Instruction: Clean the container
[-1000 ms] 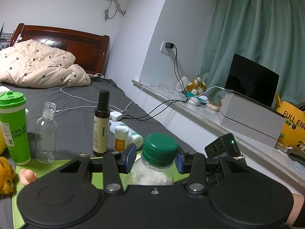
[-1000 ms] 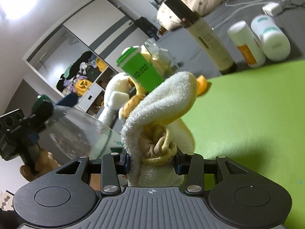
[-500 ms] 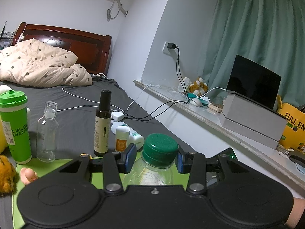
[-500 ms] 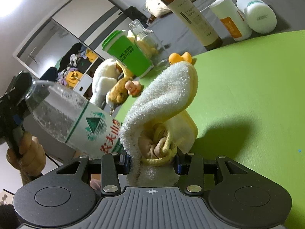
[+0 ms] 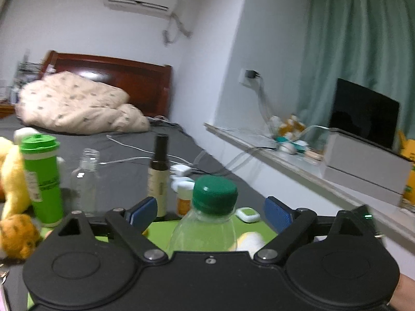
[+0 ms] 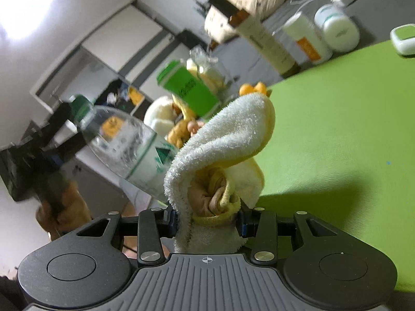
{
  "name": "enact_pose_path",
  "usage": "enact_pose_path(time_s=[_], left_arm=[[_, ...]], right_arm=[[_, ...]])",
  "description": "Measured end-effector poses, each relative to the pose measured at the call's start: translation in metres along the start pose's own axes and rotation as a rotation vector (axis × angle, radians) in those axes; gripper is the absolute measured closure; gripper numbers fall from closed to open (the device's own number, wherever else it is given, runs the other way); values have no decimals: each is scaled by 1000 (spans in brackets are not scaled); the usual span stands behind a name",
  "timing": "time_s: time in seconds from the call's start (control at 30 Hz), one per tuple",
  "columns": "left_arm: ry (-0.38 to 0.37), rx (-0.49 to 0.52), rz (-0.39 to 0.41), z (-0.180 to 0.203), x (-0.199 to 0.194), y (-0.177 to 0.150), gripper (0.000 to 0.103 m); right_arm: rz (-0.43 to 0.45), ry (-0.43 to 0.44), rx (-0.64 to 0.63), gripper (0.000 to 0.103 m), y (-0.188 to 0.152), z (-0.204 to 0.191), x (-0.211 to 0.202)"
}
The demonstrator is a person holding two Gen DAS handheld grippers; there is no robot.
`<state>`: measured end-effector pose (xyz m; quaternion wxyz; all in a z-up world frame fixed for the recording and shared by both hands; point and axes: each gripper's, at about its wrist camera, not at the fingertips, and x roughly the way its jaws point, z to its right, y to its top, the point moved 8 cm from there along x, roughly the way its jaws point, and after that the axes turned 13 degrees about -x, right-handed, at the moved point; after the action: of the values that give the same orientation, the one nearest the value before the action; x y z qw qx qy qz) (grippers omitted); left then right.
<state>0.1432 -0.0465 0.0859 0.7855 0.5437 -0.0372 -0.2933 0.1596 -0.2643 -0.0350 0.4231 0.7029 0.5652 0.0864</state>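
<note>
A clear plastic water bottle [image 5: 207,223] with a green cap stands between the fingers of my left gripper [image 5: 210,212]. The jaws are spread wide and the blue pads [image 5: 144,211] do not touch it. In the right wrist view the same bottle [image 6: 129,150] leans against a white and yellow towel [image 6: 228,150]. My right gripper [image 6: 207,220] is shut on that towel, above a green mat [image 6: 337,119]. The left gripper [image 6: 39,160] shows there at the bottle's neck.
On the grey bed behind the mat stand a green tumbler [image 5: 41,178], an empty glass bottle [image 5: 84,178], a dark-capped spray bottle [image 5: 158,173] and small white jars [image 5: 182,194]. Plush toys [image 5: 15,207] lie at the left. A windowsill with a laptop [image 5: 363,121] runs along the right.
My left gripper has opened: its pads stood against the bottle's neck before and now stand wide apart. The right gripper with the towel has shifted against the bottle's side.
</note>
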Motion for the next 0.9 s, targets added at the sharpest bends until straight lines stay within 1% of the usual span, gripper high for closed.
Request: enact_pose_path(time_s=[0.1, 0.17, 0.23, 0.27, 0.4, 0.63, 0.73, 0.8, 0.9], left_arm=[[100, -1, 63, 2, -3, -11, 11], [187, 21, 105, 4, -4, -20, 9], [290, 45, 148, 6, -3, -29, 7], [324, 45, 155, 8, -1, -34, 6], [382, -19, 145, 9, 7, -50, 6], [512, -105, 197, 1, 8, -68, 6], [547, -104, 238, 8, 2, -74, 10], [565, -99, 264, 16, -1, -76, 15], [569, -79, 292, 27, -4, -79, 16]], right_arm=[[43, -15, 2, 61, 3, -3, -15], [70, -14, 11, 61, 5, -5, -23], [93, -21, 17, 61, 8, -5, -31], [101, -26, 19, 61, 8, -4, -35], [121, -36, 39, 61, 10, 0, -44], [128, -32, 39, 61, 8, -2, -49], [125, -25, 40, 61, 6, -3, -47], [123, -22, 39, 61, 5, -4, -46], [119, -17, 41, 61, 2, -4, -44]])
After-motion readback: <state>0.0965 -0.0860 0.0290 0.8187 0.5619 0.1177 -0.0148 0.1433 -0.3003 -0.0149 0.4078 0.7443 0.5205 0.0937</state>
